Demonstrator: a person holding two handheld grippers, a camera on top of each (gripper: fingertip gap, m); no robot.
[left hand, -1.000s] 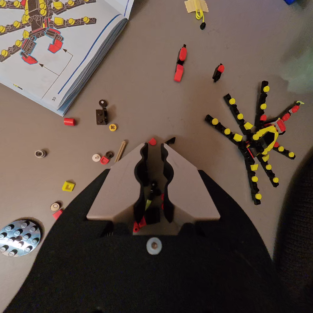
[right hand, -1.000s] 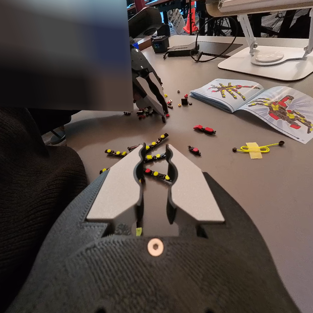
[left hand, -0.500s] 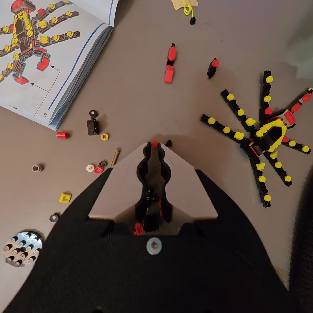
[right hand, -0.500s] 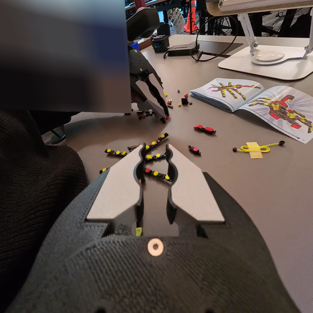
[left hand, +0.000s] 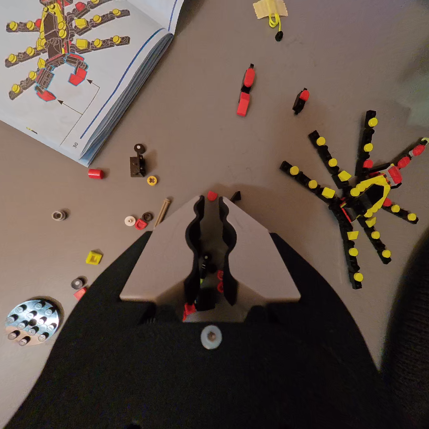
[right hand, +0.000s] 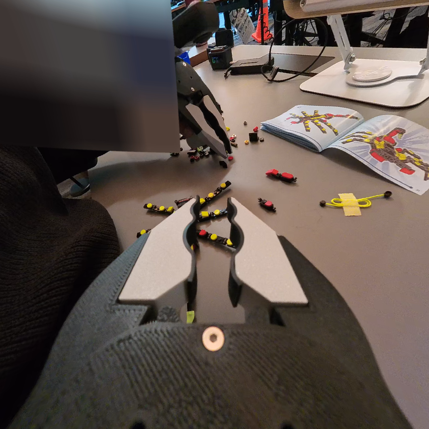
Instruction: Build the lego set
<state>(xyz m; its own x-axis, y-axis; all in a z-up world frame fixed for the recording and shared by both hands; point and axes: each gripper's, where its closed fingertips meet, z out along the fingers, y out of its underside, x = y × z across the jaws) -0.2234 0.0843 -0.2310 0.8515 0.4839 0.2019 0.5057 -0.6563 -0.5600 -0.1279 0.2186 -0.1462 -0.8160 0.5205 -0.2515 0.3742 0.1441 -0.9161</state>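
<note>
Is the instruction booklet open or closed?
Open: the instruction booklet lies flat on the table, two illustrated pages spread either side of its fold.

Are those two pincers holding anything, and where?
Nothing held. The left tool is open, a small red piece lying loose at its tips; the right tool is open and empty.

The left gripper points steeply down at the surface, its 2 fingers slightly parted. The right gripper lies low over the surface, fingers spread apart, gripping nothing.
</note>
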